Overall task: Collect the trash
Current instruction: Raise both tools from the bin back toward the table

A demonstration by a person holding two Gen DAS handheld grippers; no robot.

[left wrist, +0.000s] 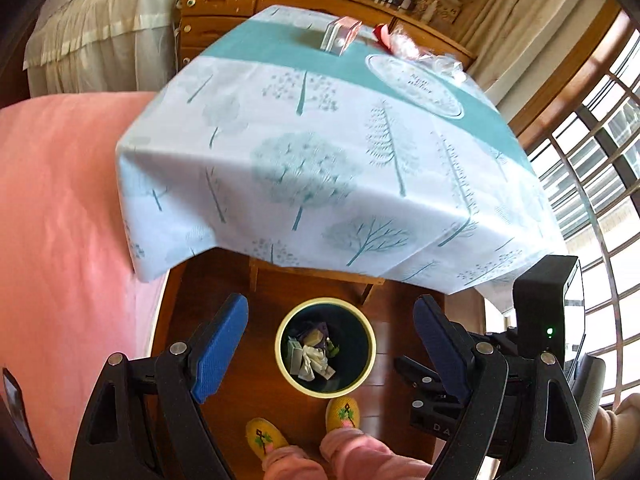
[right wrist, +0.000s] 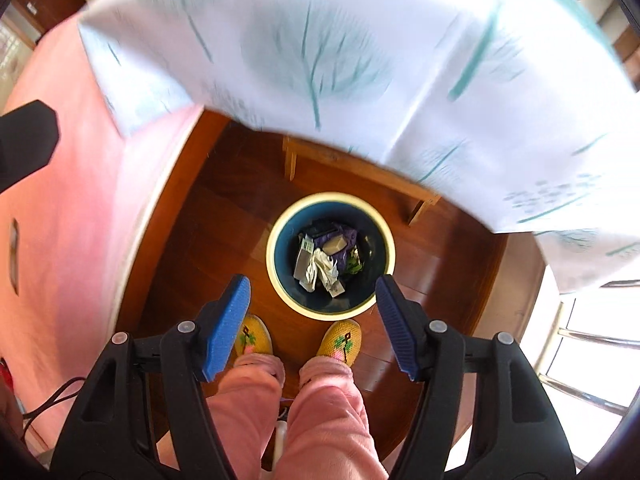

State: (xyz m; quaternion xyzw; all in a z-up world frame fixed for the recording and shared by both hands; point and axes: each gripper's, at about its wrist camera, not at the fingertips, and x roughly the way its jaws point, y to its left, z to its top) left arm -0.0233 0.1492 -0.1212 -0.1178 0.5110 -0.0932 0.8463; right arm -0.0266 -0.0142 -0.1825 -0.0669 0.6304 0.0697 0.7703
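A round bin with a cream rim stands on the wooden floor in front of the table; it also shows in the right wrist view. Inside lies trash: white crumpled paper, a small box and purple wrapping. My left gripper is open and empty, high above the bin. My right gripper is open and empty, above the bin's near rim. On the table's far end lie a clear pink box, a red item and crumpled clear plastic.
The table carries a white and teal tree-print cloth that hangs over its edge. A pink bed is at the left. A window grille is at the right. The person's yellow slippers stand just behind the bin.
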